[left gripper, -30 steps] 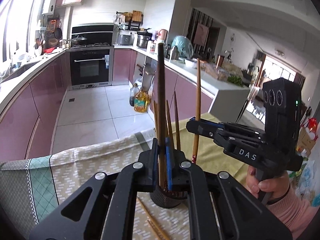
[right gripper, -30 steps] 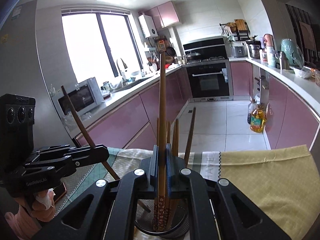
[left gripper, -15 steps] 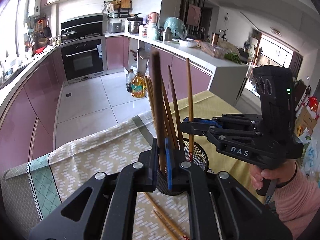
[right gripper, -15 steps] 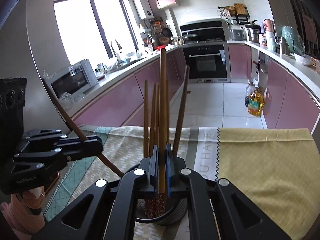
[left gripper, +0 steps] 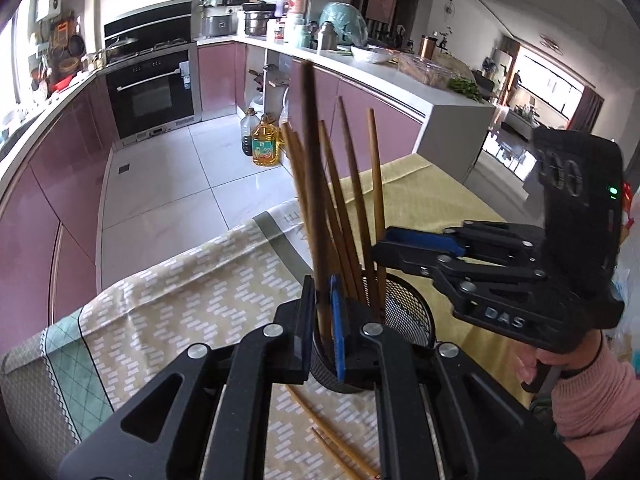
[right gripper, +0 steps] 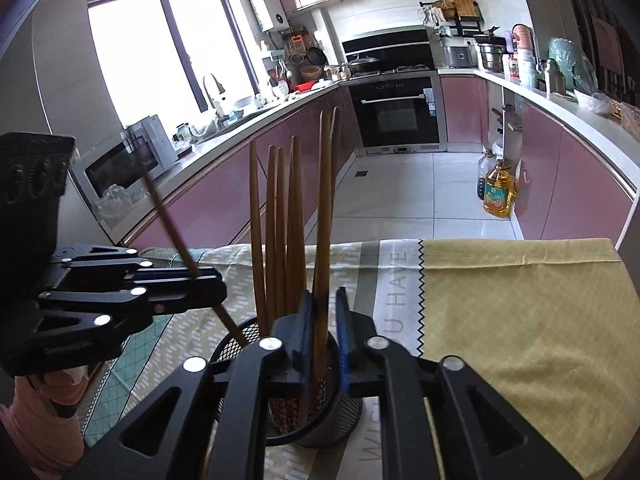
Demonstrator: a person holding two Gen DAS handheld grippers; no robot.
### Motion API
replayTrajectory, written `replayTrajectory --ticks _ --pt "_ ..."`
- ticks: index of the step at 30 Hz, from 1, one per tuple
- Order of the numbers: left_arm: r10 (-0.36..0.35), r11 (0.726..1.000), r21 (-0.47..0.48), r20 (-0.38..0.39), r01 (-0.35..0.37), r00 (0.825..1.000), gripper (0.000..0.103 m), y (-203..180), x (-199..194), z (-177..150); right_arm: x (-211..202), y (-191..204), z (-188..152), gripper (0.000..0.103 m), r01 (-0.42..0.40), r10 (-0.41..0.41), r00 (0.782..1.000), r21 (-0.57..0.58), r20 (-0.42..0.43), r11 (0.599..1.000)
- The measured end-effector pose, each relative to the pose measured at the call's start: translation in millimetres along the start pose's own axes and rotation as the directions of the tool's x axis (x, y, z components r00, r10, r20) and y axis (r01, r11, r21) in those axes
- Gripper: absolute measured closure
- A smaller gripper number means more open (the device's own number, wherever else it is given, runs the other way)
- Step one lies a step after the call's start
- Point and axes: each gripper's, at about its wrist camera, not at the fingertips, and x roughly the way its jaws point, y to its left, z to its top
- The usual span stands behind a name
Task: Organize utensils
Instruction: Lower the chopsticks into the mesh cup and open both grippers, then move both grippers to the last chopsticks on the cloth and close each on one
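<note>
A black mesh holder (left gripper: 412, 320) stands on the cloth-covered table and holds several wooden chopsticks (left gripper: 348, 208); it also shows in the right wrist view (right gripper: 340, 412). My left gripper (left gripper: 322, 312) stands over the holder with one chopstick (left gripper: 314, 184) between its slightly parted pads, the tip down in the holder. My right gripper (right gripper: 322, 320) is open just above the holder, and its chopstick (right gripper: 326, 216) stands loose inside with the others (right gripper: 276, 224). The right gripper also shows in the left wrist view (left gripper: 404, 246), the left gripper in the right wrist view (right gripper: 200, 288).
Loose chopsticks (left gripper: 332, 440) lie on the patterned cloth (left gripper: 180, 304) in front of the holder. A yellow cloth (right gripper: 520, 312) covers the table's right part. The table's far edge drops to the kitchen floor, with oil bottles (right gripper: 496, 192) by the pink cabinets.
Both grippers have come down over the holder. The right gripper has opened and let its chopstick drop in. The left chopstick has sunk lower into the holder.
</note>
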Motion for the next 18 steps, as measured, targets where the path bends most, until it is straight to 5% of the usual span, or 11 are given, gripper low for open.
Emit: replayTrajectory --ticks 3,11,18 --pt "0.021 1.0 -0.016 0.018 -0.021 1.0 0.081 2.0 -0.4 -1.1 -4.6 -1.3 -0.6 0.079 -0.001 0.001 1.0 0.004 0.013 1.0" --pt "0.048 0.994 -0.098 0.095 -0.038 0.994 0.074 11.0 -18.0 -16.5 -23.0 8.8 -7.3 0.075 -0.016 0.017 0.999 -0.034 0.045 0.999" --pt "0.1 0.99 -0.118 0.188 -0.078 0.977 0.06 6.9 -50.7 -53.0 -50.9 32.7 -25.9 0.073 -0.106 0.113 0.992 -0.111 0.055 0.988"
